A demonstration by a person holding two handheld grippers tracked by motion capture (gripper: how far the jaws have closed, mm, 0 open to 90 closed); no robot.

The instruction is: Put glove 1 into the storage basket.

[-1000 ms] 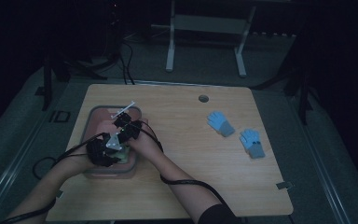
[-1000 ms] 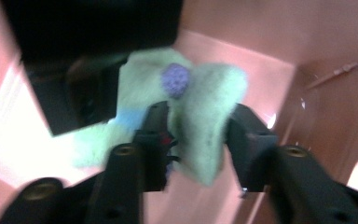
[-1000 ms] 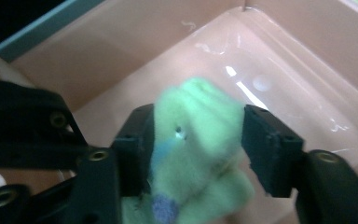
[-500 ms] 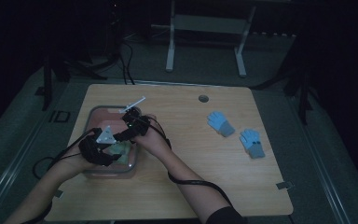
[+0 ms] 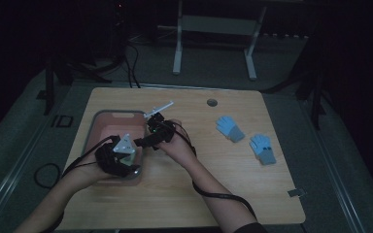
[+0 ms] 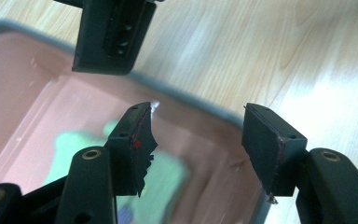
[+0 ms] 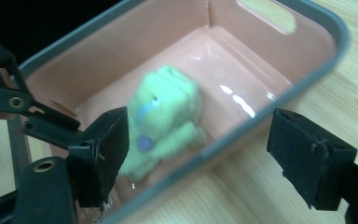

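While both grippers, left [image 5: 135,143] and right [image 5: 144,143], are hanging spread and empty at the bin [image 7: 307,74] rim, the green glove [image 7: 165,116] is lying inside, so a jaw is risking knocking the bin.

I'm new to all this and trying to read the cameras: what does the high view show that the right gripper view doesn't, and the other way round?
High view alone: the whole wooden table, two blue gloves lying to the right, both forearms, and the dark floor around.

Right gripper view alone: a close look inside the bin at a blurry green glove on its bottom, framed by the right gripper with jaws apart.

Both: the pink bin with its grey rim, and the left gripper.
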